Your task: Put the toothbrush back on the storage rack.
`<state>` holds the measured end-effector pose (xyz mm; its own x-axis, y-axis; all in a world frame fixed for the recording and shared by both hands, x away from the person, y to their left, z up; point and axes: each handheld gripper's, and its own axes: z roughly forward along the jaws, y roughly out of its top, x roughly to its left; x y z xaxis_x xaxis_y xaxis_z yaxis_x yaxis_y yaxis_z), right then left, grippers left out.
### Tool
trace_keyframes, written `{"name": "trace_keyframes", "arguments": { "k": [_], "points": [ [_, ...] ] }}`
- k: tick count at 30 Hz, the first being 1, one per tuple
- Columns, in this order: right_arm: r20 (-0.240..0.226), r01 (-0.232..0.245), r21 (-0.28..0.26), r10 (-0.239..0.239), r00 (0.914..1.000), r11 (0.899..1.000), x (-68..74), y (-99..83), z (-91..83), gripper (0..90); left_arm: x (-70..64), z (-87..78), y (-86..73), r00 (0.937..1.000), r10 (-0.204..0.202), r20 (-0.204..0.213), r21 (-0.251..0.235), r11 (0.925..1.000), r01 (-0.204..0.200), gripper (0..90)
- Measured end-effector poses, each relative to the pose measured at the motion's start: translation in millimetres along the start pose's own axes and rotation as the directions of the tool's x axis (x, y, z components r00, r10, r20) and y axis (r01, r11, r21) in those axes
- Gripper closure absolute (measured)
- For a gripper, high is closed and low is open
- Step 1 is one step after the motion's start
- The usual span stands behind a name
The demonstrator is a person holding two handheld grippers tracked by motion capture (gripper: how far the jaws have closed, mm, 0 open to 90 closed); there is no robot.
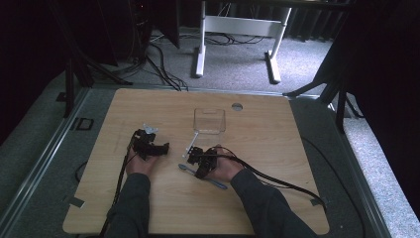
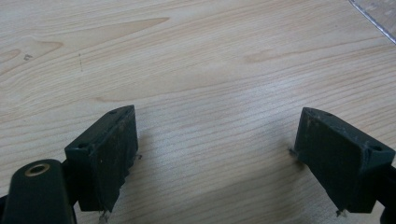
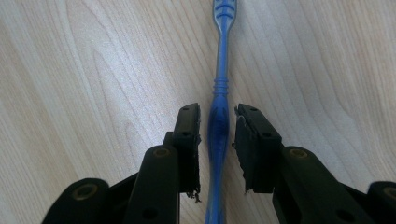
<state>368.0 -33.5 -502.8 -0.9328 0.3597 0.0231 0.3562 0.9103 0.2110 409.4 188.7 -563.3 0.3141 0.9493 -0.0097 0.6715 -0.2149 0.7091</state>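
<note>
Right tongs (image 3: 218, 128) sit low over the table, jaws either side of a blue toothbrush (image 3: 219, 116) w/ a thin gap each side, so not clamped yet, near closing. Toothbrush lies flat on the wood, handle running between the jaws, head end pointing away from them. Left tongs (image 2: 215, 154) spread wide, nothing between them but bare wood grain. In the high view, a clear plastic container (image 1: 209, 120) stands just beyond the right tongs (image 1: 193, 157). Light wooden table (image 1: 277, 148), grey carpet around, white desk frame (image 1: 237, 29) at the back, cables on floor.
</note>
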Motion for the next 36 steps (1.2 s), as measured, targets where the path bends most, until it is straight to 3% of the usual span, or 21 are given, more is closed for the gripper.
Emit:
{"name": "trace_keyframes", "arguments": {
  "k": [36],
  "points": [
    [0.012,0.011,0.053,-0.011,0.9999,0.999,-0.4,0.1,14.3,70.1,0.0,0.0,0.0,1.0000,0.000,0.000,0.000,1.0000,0.000,13.6]
  ]
}}
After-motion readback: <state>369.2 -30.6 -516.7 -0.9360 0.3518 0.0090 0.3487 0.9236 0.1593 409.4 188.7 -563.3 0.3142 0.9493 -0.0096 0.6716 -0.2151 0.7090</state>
